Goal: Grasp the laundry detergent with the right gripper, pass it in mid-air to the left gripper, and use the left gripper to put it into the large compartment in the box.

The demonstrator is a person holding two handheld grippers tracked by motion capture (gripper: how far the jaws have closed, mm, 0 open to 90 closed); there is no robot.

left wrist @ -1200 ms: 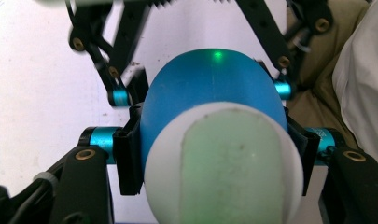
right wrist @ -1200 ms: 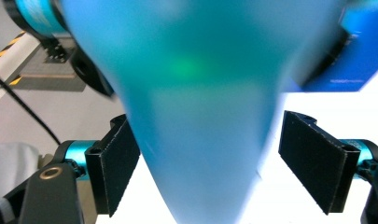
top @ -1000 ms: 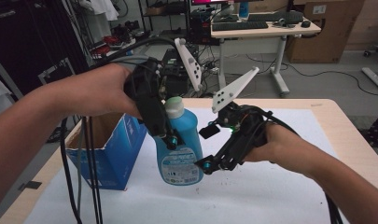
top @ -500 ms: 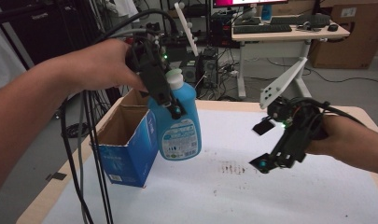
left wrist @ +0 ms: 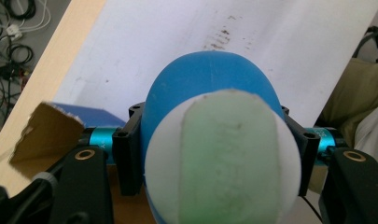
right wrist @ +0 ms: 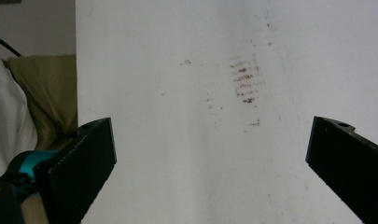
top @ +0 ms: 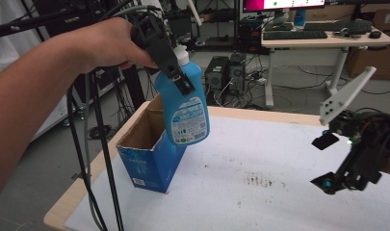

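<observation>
Placement of the blue detergent bottle into the open blue carton, judged as the step in hand. Hung in the air at that moment, above the carton's right-hand rim at the counter's left edge; could not tell whether quite clear of the cardboard. Gripped high up, at the shoulder just under the white cap, by the left gripper, jaws clamped on either side of the body, as seen from behind the cap in the left gripper view. Ran near upright on its long axis, slightly tilted: cap up and a little to the left, toward the hand, base down and a little to the right, label facing the camera. Called for, to do it well: shifting left until centred over the opening, squaring the long axis to the vertical, then lowering base first, slowly, without catching the raised flap or the thin wall, since a light carton would likely slide or tip under a knock. Better not released before the base was settled inside. Waited well apart to the right, over bare counter near a brown smudge: the right gripper, jaws just opened and standing wide, nothing between them. Could have steadied the carton's wall, if needed.
</observation>
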